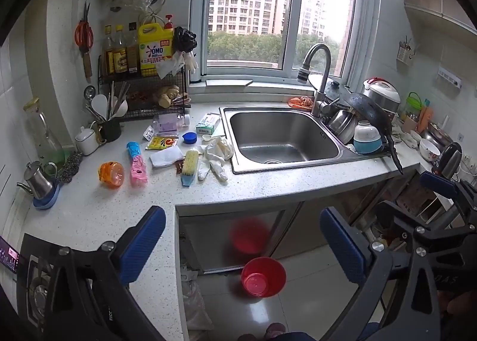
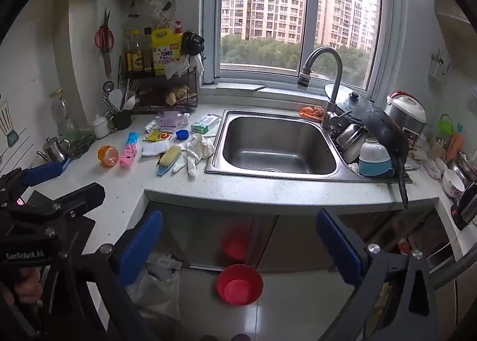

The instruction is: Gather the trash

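Note:
Loose litter lies on the white counter (image 1: 104,215) left of the sink: a crushed orange bottle (image 1: 111,174) (image 2: 108,156), a pink and blue packet (image 1: 137,163) (image 2: 129,150), a yellow sachet (image 1: 162,142), a white tissue (image 1: 166,156) and crumpled white gloves (image 1: 216,153) (image 2: 196,150). A red basin (image 1: 263,277) (image 2: 240,284) stands on the floor below, beside a plastic bag (image 2: 158,287). My left gripper (image 1: 243,247) hangs open over the counter's edge, holding nothing. My right gripper (image 2: 240,247) is open and empty too, in front of the cabinet, far from the litter.
A steel sink (image 1: 232,144) with a tall faucet (image 1: 323,78) fills the counter's middle. Piled pots, a bowl and a black wok (image 1: 372,114) crowd its right side. A wire rack with bottles (image 1: 143,78) stands at the back left. A scrub brush (image 1: 189,166) lies among the litter.

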The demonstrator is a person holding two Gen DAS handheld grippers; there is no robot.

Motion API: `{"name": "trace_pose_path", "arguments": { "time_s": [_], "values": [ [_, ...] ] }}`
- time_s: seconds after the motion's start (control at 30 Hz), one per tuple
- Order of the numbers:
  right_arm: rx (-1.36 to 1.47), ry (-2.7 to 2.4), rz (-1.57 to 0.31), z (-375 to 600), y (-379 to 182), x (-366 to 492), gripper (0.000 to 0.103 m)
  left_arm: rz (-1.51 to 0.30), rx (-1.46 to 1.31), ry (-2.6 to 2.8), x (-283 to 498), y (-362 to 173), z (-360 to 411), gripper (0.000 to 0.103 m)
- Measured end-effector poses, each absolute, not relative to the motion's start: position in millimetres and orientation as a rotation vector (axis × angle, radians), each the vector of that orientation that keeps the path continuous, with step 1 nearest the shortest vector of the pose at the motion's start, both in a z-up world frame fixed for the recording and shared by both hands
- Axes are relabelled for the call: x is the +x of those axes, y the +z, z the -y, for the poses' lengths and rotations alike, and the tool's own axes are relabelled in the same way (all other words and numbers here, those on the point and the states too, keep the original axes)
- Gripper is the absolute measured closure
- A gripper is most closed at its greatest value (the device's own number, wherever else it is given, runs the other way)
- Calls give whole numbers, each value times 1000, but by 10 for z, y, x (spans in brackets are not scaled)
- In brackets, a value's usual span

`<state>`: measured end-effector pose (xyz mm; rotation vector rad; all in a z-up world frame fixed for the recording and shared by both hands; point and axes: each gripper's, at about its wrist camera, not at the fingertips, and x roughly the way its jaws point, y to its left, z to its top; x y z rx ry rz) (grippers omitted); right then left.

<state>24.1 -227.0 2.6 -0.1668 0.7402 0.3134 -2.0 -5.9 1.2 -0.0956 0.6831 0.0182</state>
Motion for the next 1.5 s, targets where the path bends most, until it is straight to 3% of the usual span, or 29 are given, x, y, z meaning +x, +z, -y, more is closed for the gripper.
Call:
{"name": "trace_pose_path", "arguments": {
  "time_s": [1.5],
  "values": [
    [-165, 314, -766, 2314, -12, 154, 0, -703, -115, -5, -115, -22, 52, 0]
  ]
}}
